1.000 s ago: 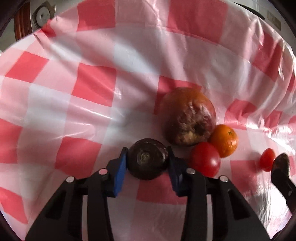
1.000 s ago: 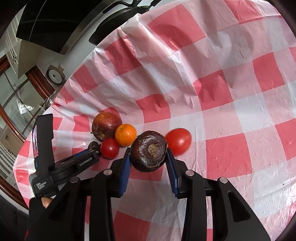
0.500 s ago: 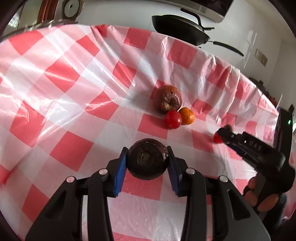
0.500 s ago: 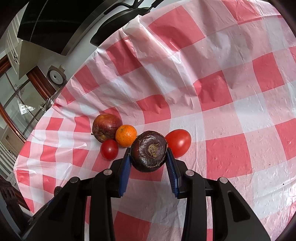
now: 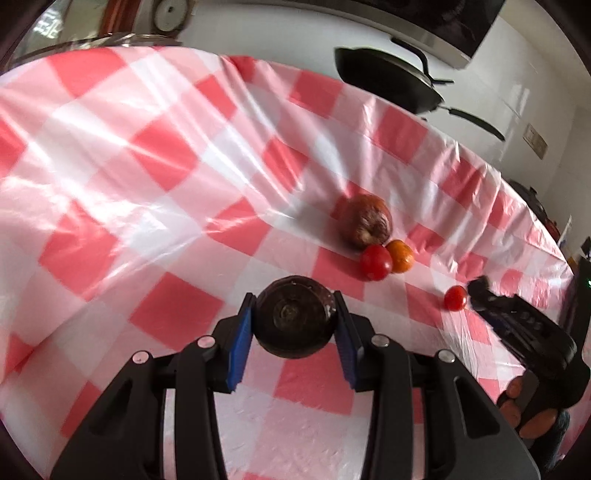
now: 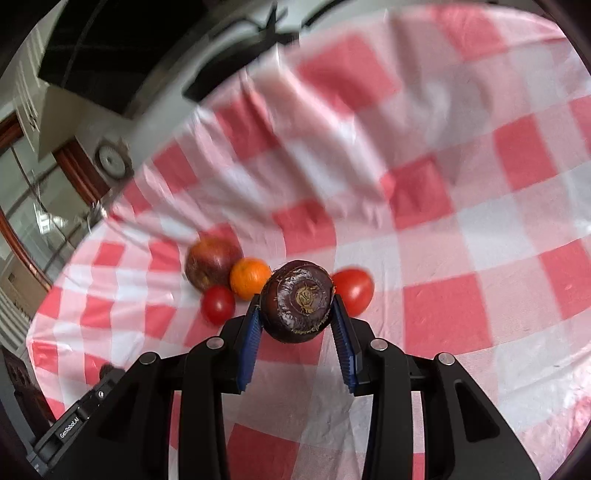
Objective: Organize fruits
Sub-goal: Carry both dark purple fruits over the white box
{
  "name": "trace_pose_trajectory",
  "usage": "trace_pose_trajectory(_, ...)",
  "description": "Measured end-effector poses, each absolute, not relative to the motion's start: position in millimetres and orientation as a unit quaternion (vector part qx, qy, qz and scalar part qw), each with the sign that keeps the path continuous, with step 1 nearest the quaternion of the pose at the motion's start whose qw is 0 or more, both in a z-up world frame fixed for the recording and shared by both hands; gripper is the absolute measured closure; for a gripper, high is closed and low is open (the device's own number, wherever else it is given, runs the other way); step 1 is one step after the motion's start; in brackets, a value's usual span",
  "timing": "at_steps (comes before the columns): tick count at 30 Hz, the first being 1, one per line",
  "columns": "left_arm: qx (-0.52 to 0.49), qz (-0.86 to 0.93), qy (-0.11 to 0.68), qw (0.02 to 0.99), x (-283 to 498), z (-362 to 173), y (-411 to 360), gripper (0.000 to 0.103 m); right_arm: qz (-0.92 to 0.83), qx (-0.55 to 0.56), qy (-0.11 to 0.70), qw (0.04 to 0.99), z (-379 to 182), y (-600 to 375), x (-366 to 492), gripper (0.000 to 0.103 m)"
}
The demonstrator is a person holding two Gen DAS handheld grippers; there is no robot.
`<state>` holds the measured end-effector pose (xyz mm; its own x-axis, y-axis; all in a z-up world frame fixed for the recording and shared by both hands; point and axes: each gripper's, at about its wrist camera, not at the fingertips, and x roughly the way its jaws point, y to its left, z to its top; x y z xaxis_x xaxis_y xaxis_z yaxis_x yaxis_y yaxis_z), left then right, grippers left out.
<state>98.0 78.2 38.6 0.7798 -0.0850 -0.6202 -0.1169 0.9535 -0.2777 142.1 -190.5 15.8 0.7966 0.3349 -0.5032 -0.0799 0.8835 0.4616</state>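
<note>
A red-and-white checked plastic cloth (image 5: 177,158) covers the worktop, wrinkled and glossy. Beyond the cloth's far edge, a black frying pan (image 5: 388,79) sits with its long handle pointing right. Left of the pan, past the cloth's corner, a round dial (image 5: 170,14) shows beside a brown wooden frame (image 6: 79,173)

Two dark purple fruits (image 5: 294,321) (image 6: 297,301), two tomatoes (image 6: 217,304) (image 6: 352,291), one orange (image 6: 250,277), one brown apple (image 6: 212,262), two grippers (image 5: 293,332) (image 6: 297,325), one pan (image 5: 388,79).
</note>
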Motion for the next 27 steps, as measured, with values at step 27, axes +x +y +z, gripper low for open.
trace_pose_trajectory(27, -0.139, 0.074, 0.286, 0.945, -169, 62, 200, 0.062, 0.284, 0.028, 0.358, 0.889, 27, -24, -102, 0.066)
